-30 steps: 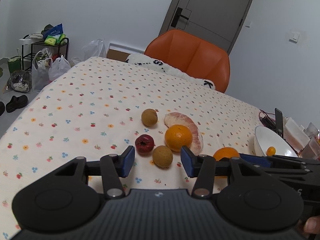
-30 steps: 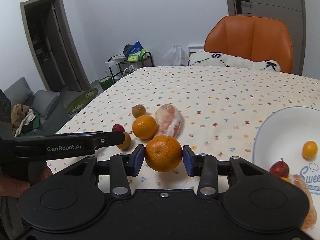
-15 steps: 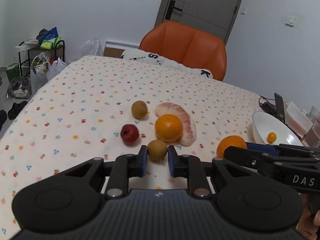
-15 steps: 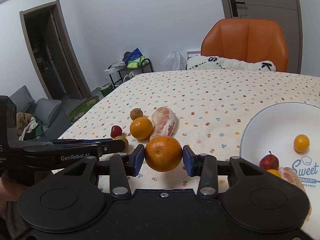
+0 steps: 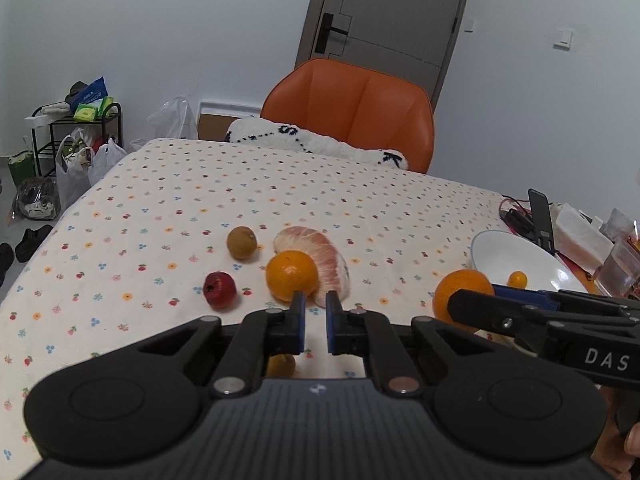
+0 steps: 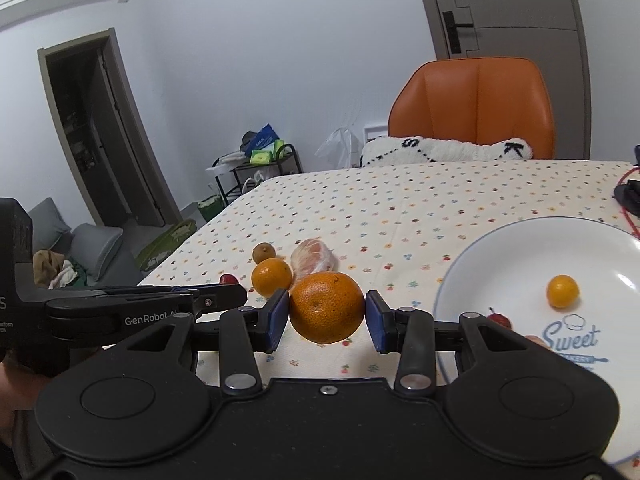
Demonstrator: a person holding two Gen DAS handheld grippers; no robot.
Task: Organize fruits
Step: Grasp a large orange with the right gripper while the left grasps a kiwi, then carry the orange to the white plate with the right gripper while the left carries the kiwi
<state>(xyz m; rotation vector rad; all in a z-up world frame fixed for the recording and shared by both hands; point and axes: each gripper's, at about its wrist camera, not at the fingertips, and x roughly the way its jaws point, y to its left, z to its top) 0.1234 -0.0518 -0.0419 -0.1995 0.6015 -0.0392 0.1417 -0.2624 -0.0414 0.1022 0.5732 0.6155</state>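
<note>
Your right tool [image 6: 326, 316] is clamped on a large orange [image 6: 327, 307] beside the white plate [image 6: 520, 248]. Your left tool [image 5: 313, 322] is nearly closed on nothing, above a small brown fruit [image 5: 281, 365] on the desk [image 5: 160, 208].

The left claw [image 5: 313, 322] is nearly closed on nothing, while the right claw [image 6: 327, 314] grips firmly.

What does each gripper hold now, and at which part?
Right gripper clamps the large orange at its two sides; left gripper holds nothing.
</note>
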